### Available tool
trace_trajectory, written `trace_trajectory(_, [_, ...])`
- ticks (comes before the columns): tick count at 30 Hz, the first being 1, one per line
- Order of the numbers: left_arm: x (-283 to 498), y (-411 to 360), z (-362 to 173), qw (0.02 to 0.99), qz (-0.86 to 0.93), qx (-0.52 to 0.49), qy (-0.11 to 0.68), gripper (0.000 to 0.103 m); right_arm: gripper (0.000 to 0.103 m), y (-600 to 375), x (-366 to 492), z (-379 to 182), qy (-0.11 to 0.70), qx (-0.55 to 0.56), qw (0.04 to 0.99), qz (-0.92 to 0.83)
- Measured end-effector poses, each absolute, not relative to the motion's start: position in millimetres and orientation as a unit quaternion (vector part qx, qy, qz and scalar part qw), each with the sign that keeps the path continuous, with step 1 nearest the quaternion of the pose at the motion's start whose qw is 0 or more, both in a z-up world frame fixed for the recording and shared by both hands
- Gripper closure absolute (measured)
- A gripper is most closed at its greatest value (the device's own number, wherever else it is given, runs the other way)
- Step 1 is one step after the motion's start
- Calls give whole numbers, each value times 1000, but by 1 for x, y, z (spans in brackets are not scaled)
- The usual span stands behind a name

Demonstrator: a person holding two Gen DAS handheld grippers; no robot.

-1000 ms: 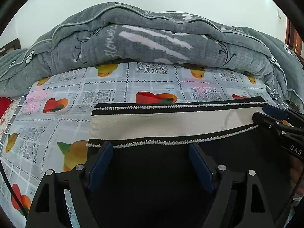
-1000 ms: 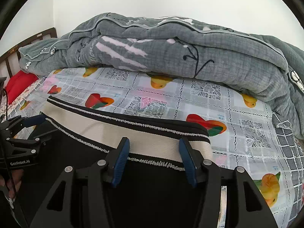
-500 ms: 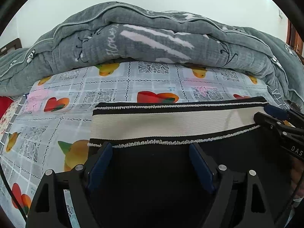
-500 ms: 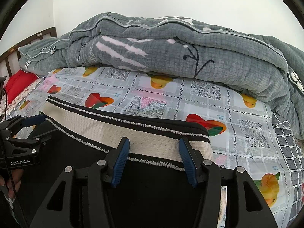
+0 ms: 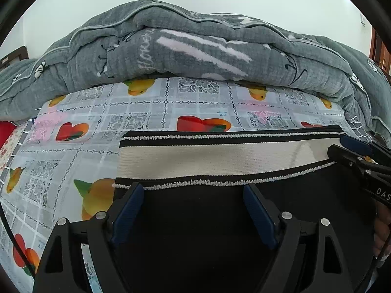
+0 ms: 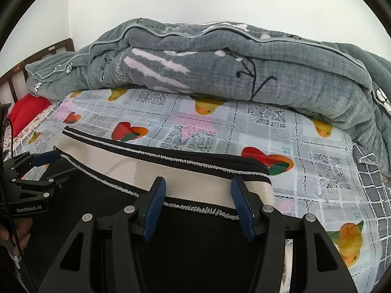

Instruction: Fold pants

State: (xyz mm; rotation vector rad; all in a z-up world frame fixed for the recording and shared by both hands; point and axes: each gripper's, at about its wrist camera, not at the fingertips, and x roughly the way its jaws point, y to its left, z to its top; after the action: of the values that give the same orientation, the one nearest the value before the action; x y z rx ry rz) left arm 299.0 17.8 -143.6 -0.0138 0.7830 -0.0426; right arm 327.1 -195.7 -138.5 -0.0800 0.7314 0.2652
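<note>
Black pants (image 5: pixel 193 219) with a cream and black waistband (image 5: pixel 220 158) lie flat on the fruit-print sheet (image 5: pixel 80 151). My left gripper (image 5: pixel 193 193) is open, its blue-padded fingers over the black cloth just below the left end of the waistband. My right gripper (image 6: pixel 199 188) is open over the right end of the waistband (image 6: pixel 195 183). The right gripper also shows at the right edge of the left wrist view (image 5: pixel 354 151), and the left gripper at the left edge of the right wrist view (image 6: pixel 41 163). Neither holds cloth.
A bulky grey quilt (image 5: pixel 195 48) is piled along the far side of the bed, also in the right wrist view (image 6: pixel 220 61). A red pillow (image 6: pixel 27 112) and a dark wooden headboard (image 6: pixel 36 58) are at the far left. A white wall is behind.
</note>
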Motion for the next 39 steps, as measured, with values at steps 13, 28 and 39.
trace_trajectory(13, [296,21,-142,928,-3,-13,373,19,48,-199,332,-136,372,-39,920,115])
trace_trajectory(28, [262,39,-138,911,15,-39,409,19,48,-229,270,-133,388,-16,918,80])
trace_trajectory(39, [118,26,-138,929,-10,-29,368,21,48,-279,176,-143,398,16,915,68])
